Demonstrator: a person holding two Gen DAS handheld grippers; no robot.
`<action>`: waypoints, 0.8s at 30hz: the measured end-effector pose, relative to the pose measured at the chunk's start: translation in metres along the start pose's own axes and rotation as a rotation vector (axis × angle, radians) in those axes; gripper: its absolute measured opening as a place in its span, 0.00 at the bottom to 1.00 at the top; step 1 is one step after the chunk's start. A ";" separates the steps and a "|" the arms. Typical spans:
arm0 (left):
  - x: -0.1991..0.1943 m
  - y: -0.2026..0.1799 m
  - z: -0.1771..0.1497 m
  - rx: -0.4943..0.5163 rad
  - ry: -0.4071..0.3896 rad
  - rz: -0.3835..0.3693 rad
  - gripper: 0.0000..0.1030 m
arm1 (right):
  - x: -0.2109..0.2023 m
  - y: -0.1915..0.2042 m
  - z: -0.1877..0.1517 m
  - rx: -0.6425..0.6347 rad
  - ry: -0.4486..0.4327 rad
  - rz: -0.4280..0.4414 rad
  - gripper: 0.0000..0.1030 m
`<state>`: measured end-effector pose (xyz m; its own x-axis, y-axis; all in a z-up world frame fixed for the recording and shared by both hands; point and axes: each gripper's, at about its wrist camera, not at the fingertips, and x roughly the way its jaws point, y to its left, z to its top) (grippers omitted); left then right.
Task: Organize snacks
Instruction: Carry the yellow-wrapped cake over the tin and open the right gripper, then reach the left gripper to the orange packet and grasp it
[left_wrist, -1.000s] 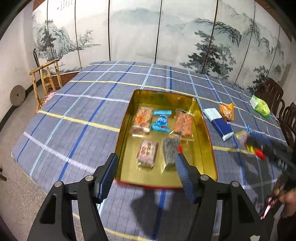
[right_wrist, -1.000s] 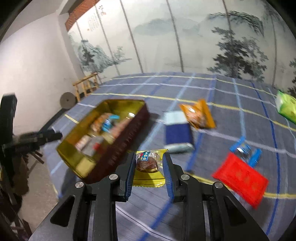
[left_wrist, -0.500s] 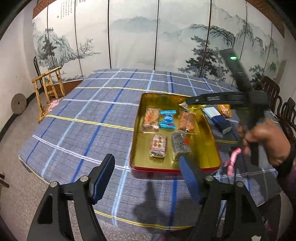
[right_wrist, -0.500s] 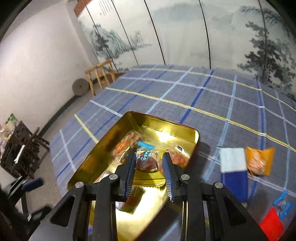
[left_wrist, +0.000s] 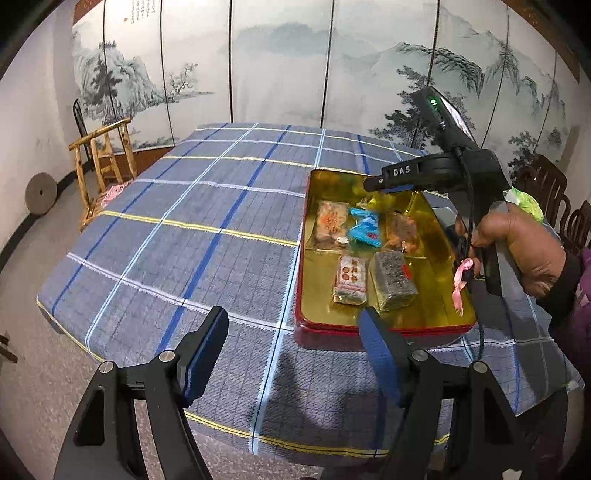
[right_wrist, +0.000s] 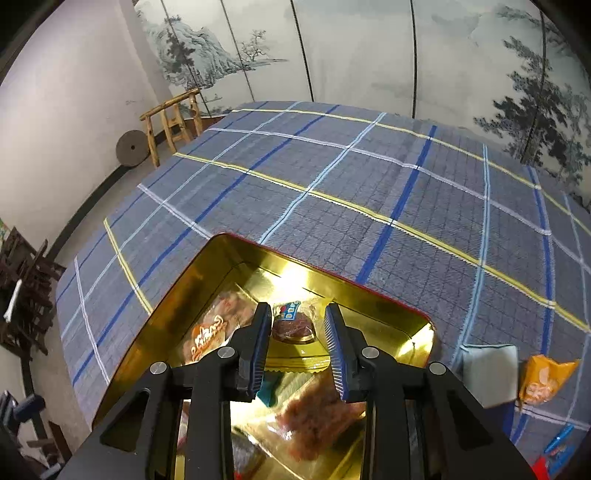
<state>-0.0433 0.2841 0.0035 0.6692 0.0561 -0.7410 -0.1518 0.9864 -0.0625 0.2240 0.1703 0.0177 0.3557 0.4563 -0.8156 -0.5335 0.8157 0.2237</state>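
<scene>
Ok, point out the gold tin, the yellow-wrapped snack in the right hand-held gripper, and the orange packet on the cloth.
gold tin (left_wrist: 432, 314): left wrist view, bare floor.
yellow-wrapped snack (right_wrist: 295, 326): right wrist view, clear window over the brown cake.
orange packet (right_wrist: 543, 380): right wrist view, packet's middle.

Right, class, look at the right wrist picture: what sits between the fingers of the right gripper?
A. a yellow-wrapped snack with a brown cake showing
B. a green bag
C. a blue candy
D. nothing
A: the right gripper is shut on the yellow-wrapped snack, holding it over the far end of the gold tin.
</scene>
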 end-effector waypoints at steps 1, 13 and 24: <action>0.000 0.001 0.000 -0.003 0.002 -0.001 0.67 | 0.001 -0.002 0.001 0.018 -0.006 0.007 0.30; -0.018 -0.016 -0.001 0.056 -0.025 -0.028 0.68 | -0.111 -0.028 -0.069 0.057 -0.264 0.062 0.37; -0.029 -0.102 0.020 0.204 0.029 -0.252 0.72 | -0.228 -0.179 -0.245 0.290 -0.260 -0.376 0.44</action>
<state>-0.0325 0.1852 0.0444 0.6460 -0.1957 -0.7379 0.1673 0.9794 -0.1133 0.0509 -0.1669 0.0326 0.6791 0.1571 -0.7170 -0.1124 0.9876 0.1100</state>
